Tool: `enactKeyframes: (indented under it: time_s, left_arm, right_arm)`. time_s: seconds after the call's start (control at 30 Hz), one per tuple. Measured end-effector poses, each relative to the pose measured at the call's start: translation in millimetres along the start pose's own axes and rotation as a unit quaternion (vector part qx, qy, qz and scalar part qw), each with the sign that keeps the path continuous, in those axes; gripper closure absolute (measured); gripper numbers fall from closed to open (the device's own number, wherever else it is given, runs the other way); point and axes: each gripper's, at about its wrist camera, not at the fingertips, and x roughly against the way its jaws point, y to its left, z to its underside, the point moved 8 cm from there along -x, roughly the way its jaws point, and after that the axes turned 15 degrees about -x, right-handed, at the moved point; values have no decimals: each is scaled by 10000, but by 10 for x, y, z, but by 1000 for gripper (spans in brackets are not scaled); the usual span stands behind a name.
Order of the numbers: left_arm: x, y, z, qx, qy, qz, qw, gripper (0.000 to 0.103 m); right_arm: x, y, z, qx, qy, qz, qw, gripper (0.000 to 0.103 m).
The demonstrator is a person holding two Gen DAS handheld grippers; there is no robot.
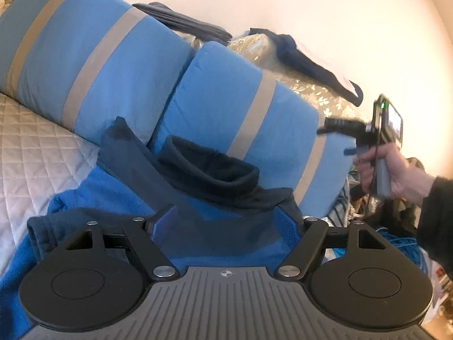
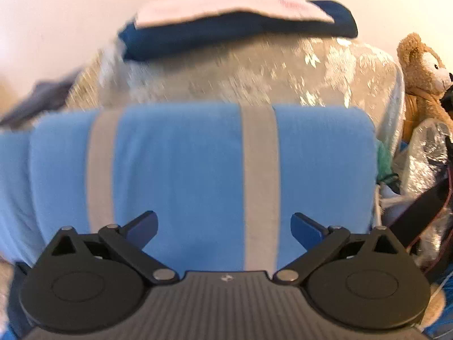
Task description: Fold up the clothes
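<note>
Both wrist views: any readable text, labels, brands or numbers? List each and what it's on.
No legible text in either view.
Pink patch on the navy garment: reddish marks, too blurred to read.
Screen on the right gripper's camera: lit, but nothing can be made out.
Gripper bases: only a small crosshair mark on the left one and a similar mark on the right one, no lettering.
</note>
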Motion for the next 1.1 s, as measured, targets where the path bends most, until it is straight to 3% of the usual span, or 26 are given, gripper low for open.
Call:
enactKeyframes:
  time_s: [0.33, 0.53, 0.77, 1.0, 1.1]
  left_arm:
    - [-92, -9, 74, -78, 256, 56, 9996, 31]
    - [-186, -4, 113, 45, 447, 124, 9989, 31]
    - [-265, -11, 176, -9, 615, 132, 9980, 31]
    - [-268, -13, 208, -109, 655, 64, 9978, 31]
    - [-262, -1, 221, -96, 690, 41, 9976, 31]
  right_arm:
    - [-728, -588, 1082, 693, 601, 608, 9939, 0]
    - [-1059, -641, 1395, 1080, 882, 854, 9865, 0]
    - [-1272, -632, 1442, 1487, 665, 1419, 9764, 0]
    - [-1207, -753, 1265, 1259, 396, 1928, 9723, 0]
    - [-1204, -847, 1197, 1196, 518, 1916, 9728, 0]
